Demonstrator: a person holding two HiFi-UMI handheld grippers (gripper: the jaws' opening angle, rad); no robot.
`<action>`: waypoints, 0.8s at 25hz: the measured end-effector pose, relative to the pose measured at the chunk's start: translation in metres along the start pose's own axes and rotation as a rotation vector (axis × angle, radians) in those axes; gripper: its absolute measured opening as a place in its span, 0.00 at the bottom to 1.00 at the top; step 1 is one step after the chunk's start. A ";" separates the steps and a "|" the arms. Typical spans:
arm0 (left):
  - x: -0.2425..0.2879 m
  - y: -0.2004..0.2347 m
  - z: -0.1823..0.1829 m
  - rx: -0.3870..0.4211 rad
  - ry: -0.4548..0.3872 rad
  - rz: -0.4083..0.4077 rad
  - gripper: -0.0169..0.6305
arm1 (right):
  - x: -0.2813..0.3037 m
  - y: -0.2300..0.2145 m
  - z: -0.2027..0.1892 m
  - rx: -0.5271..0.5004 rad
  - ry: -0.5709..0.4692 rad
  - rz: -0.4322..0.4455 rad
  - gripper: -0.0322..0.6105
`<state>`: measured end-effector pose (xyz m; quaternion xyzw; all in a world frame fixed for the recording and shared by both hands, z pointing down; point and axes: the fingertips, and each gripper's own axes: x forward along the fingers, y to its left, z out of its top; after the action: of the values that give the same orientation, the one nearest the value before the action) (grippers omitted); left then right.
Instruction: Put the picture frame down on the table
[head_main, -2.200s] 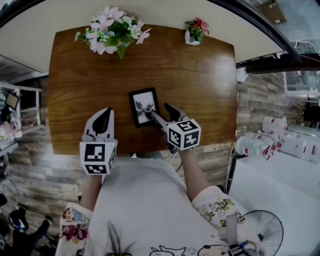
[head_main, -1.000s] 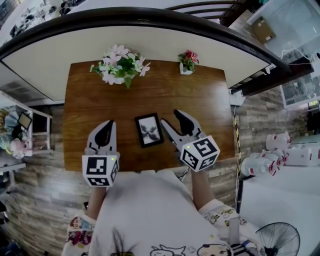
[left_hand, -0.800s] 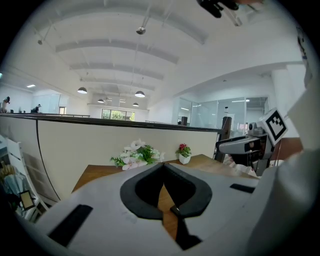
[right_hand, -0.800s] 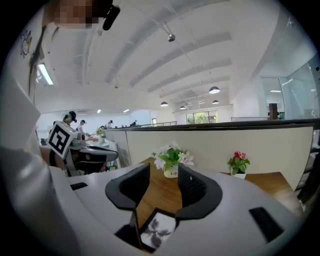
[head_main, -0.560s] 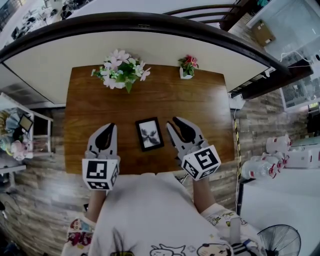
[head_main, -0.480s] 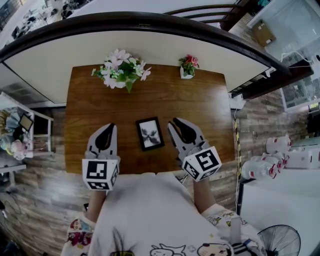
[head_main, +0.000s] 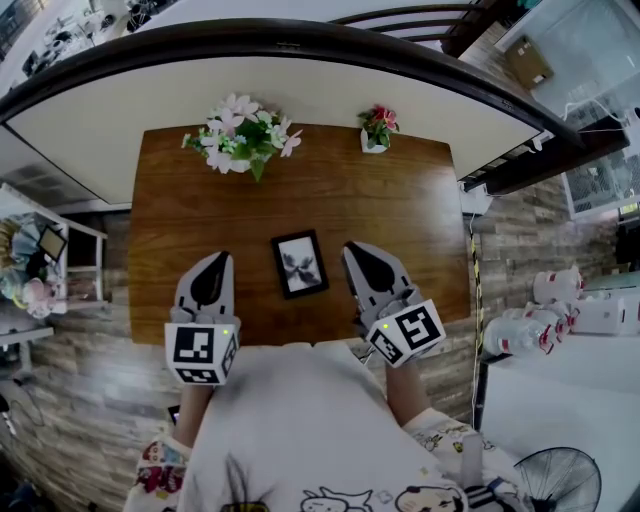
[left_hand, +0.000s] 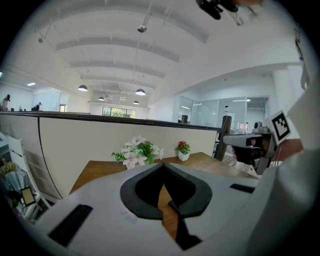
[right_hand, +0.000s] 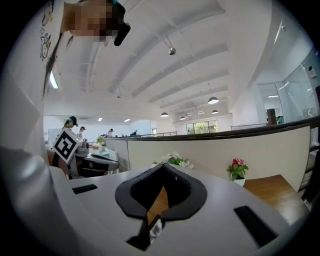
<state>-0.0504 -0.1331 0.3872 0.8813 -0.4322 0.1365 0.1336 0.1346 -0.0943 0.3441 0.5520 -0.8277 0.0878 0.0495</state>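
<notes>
A: The picture frame (head_main: 300, 264) lies face up on the table (head_main: 400, 200), near the front edge, and nothing is gripping it.

B: Right. The left gripper (head_main: 213, 262) sits at its 9 o'clock and the right gripper (head_main: 352, 250) at its 3 o'clock. Each has its jaws closed tip to tip on nothing.

A: So the put-down looks done to me. What's the smart play from here?

B: Draw both tools back toward 6 o'clock, level and straight. The right one is just beside the frame's edge, so it mustn't swing inward or it could nudge the frame askew.

A: Any obstacles?

B: None close. A pink-and-white flower arrangement (head_main: 243, 131) stands at 11 o'clock and a small white pot of red flowers (head_main: 377, 127) at 1 o'clock, both well apart at the far edge.
</notes>
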 end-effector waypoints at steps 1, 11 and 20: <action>0.000 0.000 -0.001 -0.001 0.002 0.000 0.03 | -0.002 -0.002 0.000 0.002 -0.004 -0.010 0.05; -0.001 -0.002 -0.005 -0.005 0.007 -0.007 0.03 | -0.007 -0.009 -0.010 0.044 0.019 -0.046 0.05; 0.000 -0.001 -0.004 -0.003 0.005 -0.009 0.03 | -0.007 -0.010 -0.013 0.060 0.018 -0.060 0.05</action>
<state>-0.0504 -0.1314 0.3907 0.8827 -0.4282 0.1373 0.1365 0.1464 -0.0897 0.3562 0.5770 -0.8073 0.1161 0.0431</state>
